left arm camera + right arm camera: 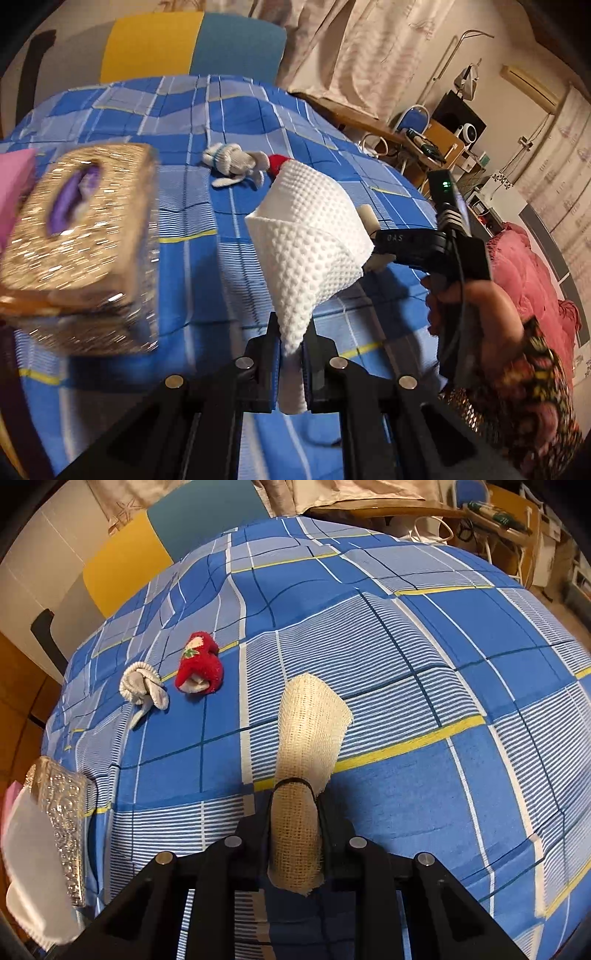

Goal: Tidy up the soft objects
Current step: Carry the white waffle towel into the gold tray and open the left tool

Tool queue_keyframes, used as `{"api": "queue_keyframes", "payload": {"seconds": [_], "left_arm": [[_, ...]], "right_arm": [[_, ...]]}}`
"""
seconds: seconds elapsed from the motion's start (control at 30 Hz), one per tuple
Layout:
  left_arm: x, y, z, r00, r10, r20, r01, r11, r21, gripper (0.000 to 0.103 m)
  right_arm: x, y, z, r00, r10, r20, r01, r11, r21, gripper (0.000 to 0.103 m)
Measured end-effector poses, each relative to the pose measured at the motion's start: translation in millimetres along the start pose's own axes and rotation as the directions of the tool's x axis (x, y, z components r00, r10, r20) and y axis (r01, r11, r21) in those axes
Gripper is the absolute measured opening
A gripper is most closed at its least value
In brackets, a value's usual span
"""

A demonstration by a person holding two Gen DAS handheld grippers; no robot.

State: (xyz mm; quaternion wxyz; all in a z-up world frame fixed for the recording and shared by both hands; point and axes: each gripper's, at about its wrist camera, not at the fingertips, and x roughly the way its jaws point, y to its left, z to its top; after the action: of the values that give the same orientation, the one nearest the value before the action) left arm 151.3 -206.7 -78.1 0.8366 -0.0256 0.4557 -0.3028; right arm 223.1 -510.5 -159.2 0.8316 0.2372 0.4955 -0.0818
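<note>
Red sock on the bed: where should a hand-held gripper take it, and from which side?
Come from above and pinch the red sock across its bunched middle. It lies crumpled on the blue plaid sheet, slightly apart from the white sock, so only its raised hump offers a grip.

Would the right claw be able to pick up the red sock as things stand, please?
Probably not yet: the right claw is shut on a beige gauze cloth, though the path to the red sock looks unobstructed.

A glittery gold tissue box (pixel 79 236) rests on the blue checked bedsheet (pixel 388 672), curtains (pixel 369 48) behind.
</note>
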Motion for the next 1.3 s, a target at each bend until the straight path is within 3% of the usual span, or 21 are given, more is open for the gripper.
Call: {"api": "queue_keyframes", "payload": {"seconds": [0.37,0.6,0.83,1.03,1.07,1.2,1.3], "left_arm": [[-81,42,-16,0.993,0.031,0.113,-0.026,0.998,-0.051,0.008],[-127,86,-30,0.974,0.143,0.177,-0.125,0.986,-0.110,0.008],[-147,154,-56,0.956,0.265,0.126,-0.237,0.951,-0.197,0.008],[-167,225,-84,0.911,0.404,0.080,-0.346,0.857,-0.382,0.008],[-171,241,-90,0.903,0.425,0.065,-0.357,0.825,-0.437,0.008],[-170,272,-102,0.889,0.458,0.011,-0.379,0.747,-0.546,0.008],[-160,286,-104,0.889,0.457,-0.026,-0.383,0.713,-0.587,0.010]], "right_arm": [[-16,19,-3,0.998,0.018,0.068,-0.013,0.998,-0.069,0.022],[-14,17,-2,0.998,0.015,0.069,-0.011,0.998,-0.054,0.022],[-16,17,-2,0.997,0.009,0.078,-0.004,0.999,-0.053,0.022],[-16,16,-2,0.997,-0.002,0.083,0.007,0.999,-0.051,0.022],[-15,15,-2,0.996,-0.005,0.084,0.010,0.999,-0.049,0.022],[-14,15,-3,0.997,-0.015,0.080,0.018,0.999,-0.047,0.022],[-13,15,-4,0.997,-0.023,0.080,0.027,0.998,-0.050,0.022]]}}
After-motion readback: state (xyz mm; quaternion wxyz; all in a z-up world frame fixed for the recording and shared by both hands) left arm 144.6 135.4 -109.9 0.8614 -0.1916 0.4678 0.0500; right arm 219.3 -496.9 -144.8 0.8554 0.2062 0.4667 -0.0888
